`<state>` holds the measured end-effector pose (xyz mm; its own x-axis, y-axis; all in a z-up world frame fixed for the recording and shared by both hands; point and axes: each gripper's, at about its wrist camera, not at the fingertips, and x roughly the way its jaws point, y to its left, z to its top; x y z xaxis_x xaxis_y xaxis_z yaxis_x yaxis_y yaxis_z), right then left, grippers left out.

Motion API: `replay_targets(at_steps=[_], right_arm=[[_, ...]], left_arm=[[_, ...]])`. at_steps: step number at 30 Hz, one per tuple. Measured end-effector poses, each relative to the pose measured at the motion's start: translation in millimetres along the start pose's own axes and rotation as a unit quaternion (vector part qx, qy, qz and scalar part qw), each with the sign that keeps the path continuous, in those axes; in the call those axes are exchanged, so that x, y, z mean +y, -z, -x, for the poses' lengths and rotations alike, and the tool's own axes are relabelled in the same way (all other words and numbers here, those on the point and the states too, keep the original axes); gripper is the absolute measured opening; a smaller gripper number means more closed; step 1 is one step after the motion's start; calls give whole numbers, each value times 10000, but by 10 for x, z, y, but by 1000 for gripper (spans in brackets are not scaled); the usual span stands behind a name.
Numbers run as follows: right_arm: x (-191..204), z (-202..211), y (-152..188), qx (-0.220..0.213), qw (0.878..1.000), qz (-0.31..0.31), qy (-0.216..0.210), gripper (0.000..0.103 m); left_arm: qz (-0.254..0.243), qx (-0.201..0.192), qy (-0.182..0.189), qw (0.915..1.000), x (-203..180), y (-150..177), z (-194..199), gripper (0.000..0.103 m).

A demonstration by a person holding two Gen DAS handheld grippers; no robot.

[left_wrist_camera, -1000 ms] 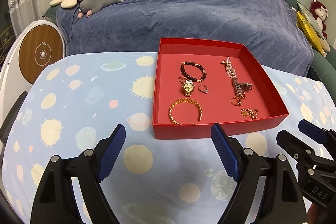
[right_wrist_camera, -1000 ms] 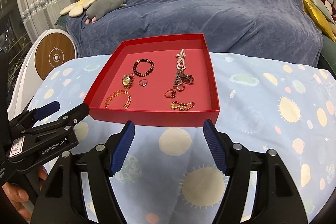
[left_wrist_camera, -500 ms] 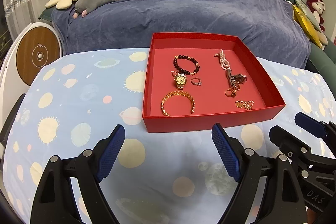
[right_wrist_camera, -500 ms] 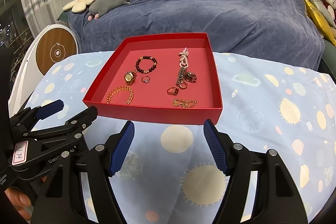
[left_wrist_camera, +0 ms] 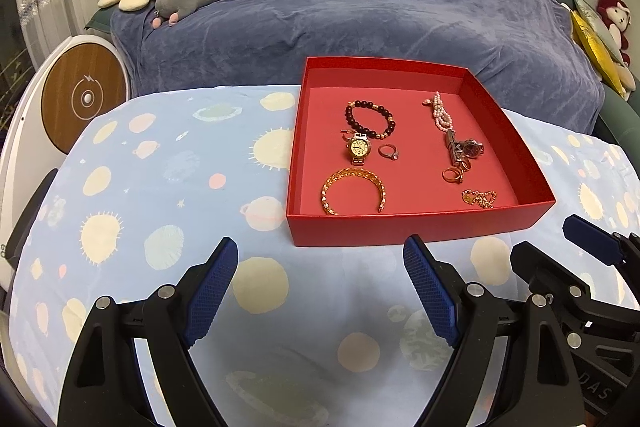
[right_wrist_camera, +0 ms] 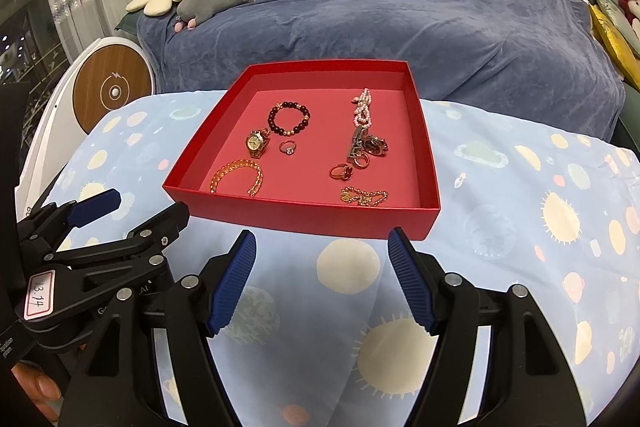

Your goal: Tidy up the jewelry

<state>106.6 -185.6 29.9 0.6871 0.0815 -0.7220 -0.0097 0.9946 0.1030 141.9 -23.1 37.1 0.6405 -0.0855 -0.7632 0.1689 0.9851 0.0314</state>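
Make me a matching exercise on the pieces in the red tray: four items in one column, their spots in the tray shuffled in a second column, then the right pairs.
All lie in the red tray, seen from the left wrist camera.

Items
1. dark bead bracelet
2. pink pearl strand
3. gold cuff bangle
4. gold chain

Places
A. near right corner
B. far left part, behind the gold watch
C. near left corner
D. far right part, above the dark watch

Pairs: 1-B, 2-D, 3-C, 4-A
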Motion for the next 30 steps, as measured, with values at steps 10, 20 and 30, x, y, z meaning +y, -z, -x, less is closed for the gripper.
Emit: replay_targets(at_steps=[10, 20, 30], right_arm=[[-1, -5, -5, -5, 10000, -10, 0, 66], [1, -14, -3, 4, 10000, -11, 7, 66], [-15, -25, 24, -15, 10000, -53, 23, 69]], left_arm=[[-67, -72, -100, 9999, -17, -10, 14, 82], [-89, -61, -164, 9998, -32, 0, 13, 82], [-82, -60, -201, 9997, -13, 2, 7, 82]])
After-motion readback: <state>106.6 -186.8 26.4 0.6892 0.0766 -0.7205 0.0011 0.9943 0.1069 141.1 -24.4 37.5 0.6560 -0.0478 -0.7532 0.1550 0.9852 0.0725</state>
